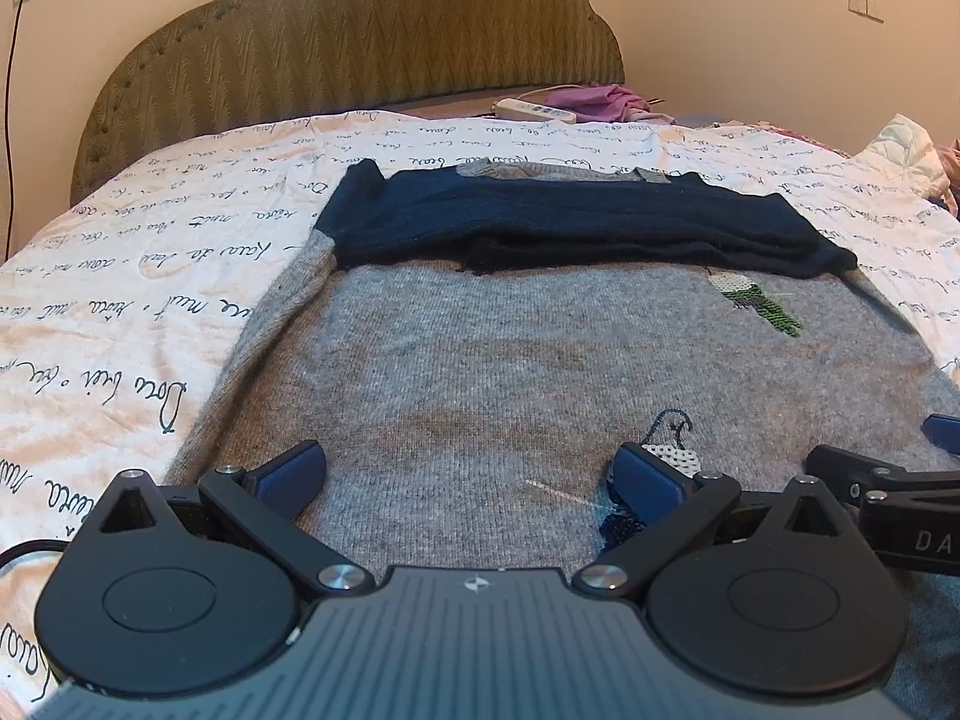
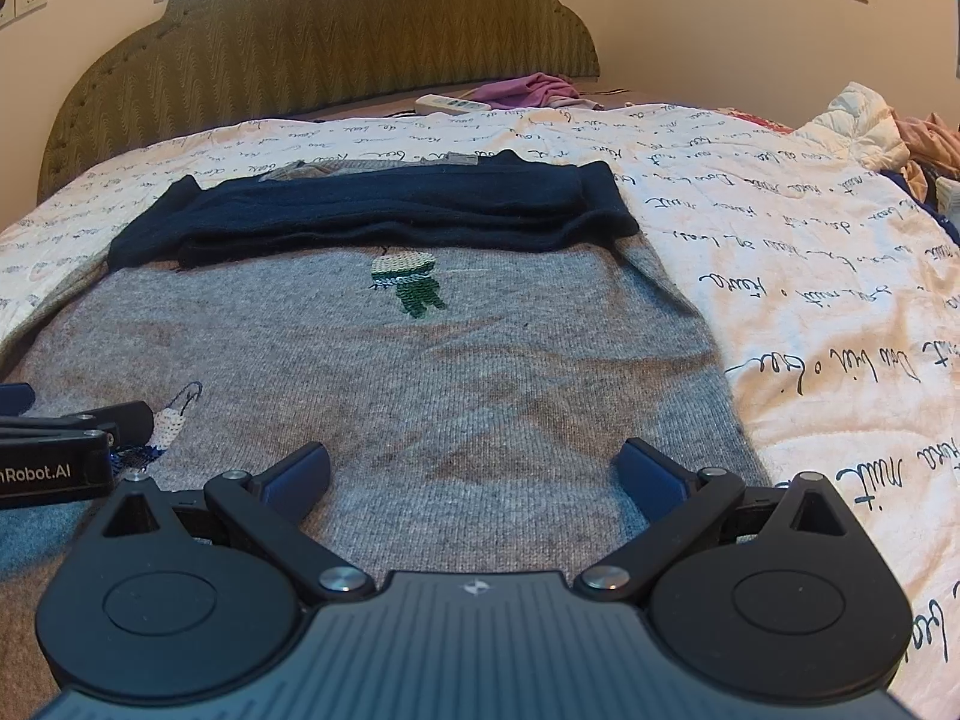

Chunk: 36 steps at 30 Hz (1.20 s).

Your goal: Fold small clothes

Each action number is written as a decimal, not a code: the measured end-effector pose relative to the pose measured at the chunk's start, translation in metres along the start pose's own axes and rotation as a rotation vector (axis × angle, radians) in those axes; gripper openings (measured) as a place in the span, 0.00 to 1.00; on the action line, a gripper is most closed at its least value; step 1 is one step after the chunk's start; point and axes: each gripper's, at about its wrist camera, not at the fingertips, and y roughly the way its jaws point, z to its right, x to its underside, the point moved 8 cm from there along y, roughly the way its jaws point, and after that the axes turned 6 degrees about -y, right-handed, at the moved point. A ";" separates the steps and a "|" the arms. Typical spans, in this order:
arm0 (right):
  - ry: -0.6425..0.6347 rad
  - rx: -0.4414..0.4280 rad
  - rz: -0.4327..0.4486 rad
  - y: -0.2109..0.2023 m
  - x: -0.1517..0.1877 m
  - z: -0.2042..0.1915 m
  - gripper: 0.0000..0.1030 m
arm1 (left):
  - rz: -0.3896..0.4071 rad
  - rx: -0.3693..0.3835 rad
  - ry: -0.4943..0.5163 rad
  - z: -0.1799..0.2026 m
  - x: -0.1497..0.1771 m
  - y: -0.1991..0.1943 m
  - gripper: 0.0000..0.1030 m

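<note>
A grey knit sweater [image 1: 480,372] [image 2: 456,372] with embroidered birds lies flat on the bed. Its navy sleeves [image 1: 576,222] [image 2: 384,210] are folded across the upper part. My left gripper [image 1: 474,474] hovers open over the sweater's lower left part, with nothing between its fingers. Over the lower right part my right gripper [image 2: 474,471] is also open and holds nothing. Each gripper shows at the edge of the other's view: the right gripper [image 1: 882,474] and the left gripper [image 2: 72,444].
The bedspread [image 1: 150,312] [image 2: 810,300] is white with black script. An olive padded headboard [image 1: 360,42] stands behind. A white power strip [image 1: 534,110] and pink cloth [image 1: 600,99] lie near it. More clothes [image 2: 888,132] are piled at the far right.
</note>
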 end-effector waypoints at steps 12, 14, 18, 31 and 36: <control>-0.048 -0.061 -0.069 -0.012 0.000 0.001 1.00 | -0.066 -0.003 0.011 -0.004 0.002 -0.025 1.00; -0.059 -0.064 -0.078 -0.020 0.002 -0.001 1.00 | -0.059 0.018 0.007 -0.003 0.005 -0.040 1.00; -0.101 -0.035 -0.036 -0.049 0.000 -0.004 1.00 | -0.069 0.052 0.007 -0.001 0.013 -0.063 1.00; -0.112 -0.046 -0.043 -0.094 0.011 -0.006 1.00 | -0.074 0.038 0.007 -0.005 0.031 -0.097 1.00; -0.067 -0.082 -0.073 -0.100 0.021 -0.004 1.00 | -0.080 0.030 0.001 -0.010 0.038 -0.105 1.00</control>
